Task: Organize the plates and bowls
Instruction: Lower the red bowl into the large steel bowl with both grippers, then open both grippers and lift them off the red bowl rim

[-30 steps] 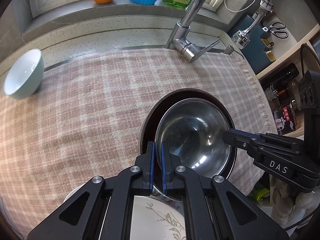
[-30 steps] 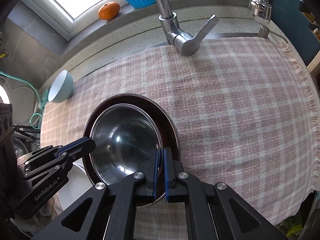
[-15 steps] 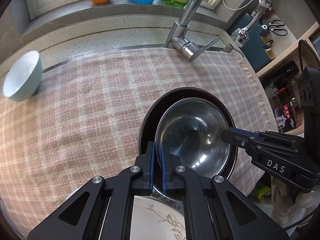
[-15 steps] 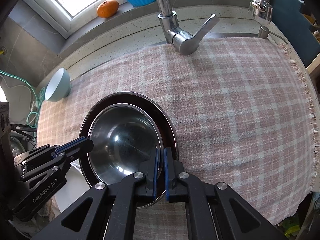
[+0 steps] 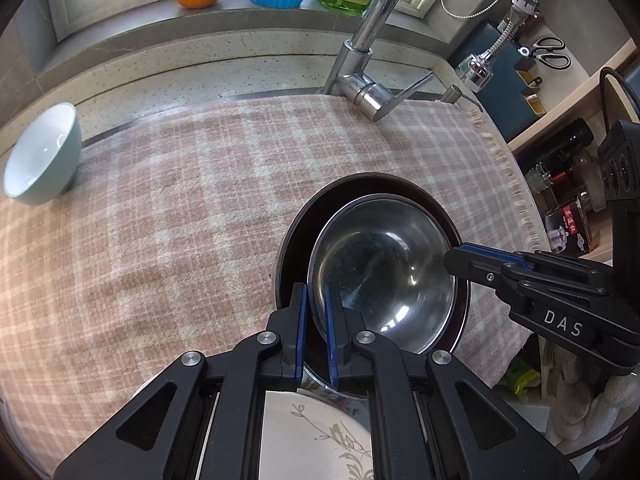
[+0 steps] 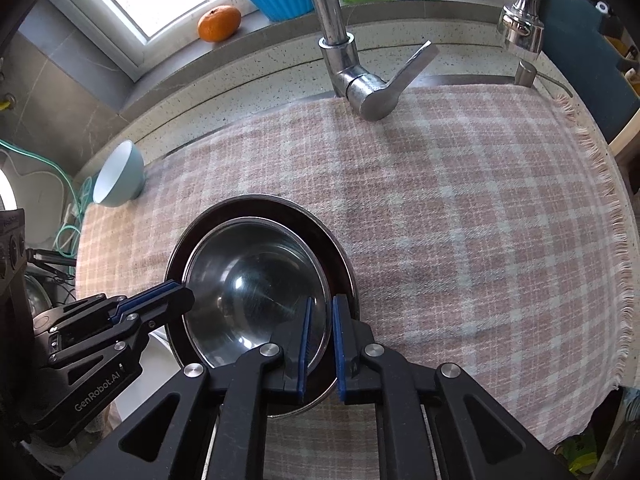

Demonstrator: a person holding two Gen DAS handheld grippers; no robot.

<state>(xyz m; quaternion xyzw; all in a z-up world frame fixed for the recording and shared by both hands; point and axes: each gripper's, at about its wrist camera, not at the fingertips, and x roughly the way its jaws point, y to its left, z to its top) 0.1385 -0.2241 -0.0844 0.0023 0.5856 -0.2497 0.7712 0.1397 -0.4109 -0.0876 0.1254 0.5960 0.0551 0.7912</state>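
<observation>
Left wrist view: the steel bowl (image 5: 384,276) sits nested in the dark plate (image 5: 292,252) on the checked cloth (image 5: 160,208), its near rim between the left tongs (image 5: 316,300), whose pads have just parted slightly, no longer clamping.

Right wrist view: the right tongs (image 6: 320,312) straddle the opposite rim, likewise just loosened.

Left tongs (image 5: 316,330): matte black plastic linkage, triangular cut-outs in the outer arms, round silver screw heads at the pivots, blue pads lining the inner faces of both fingers (image 5: 300,332). Seen from the right wrist view, side of housing carries white lettering "GenRobot.AI".

Right tongs (image 6: 320,340): same black frame, silver pivot screws, blue pads. From the left wrist view its side reads "DAS" in white; small dark screws along the finger links.
</observation>
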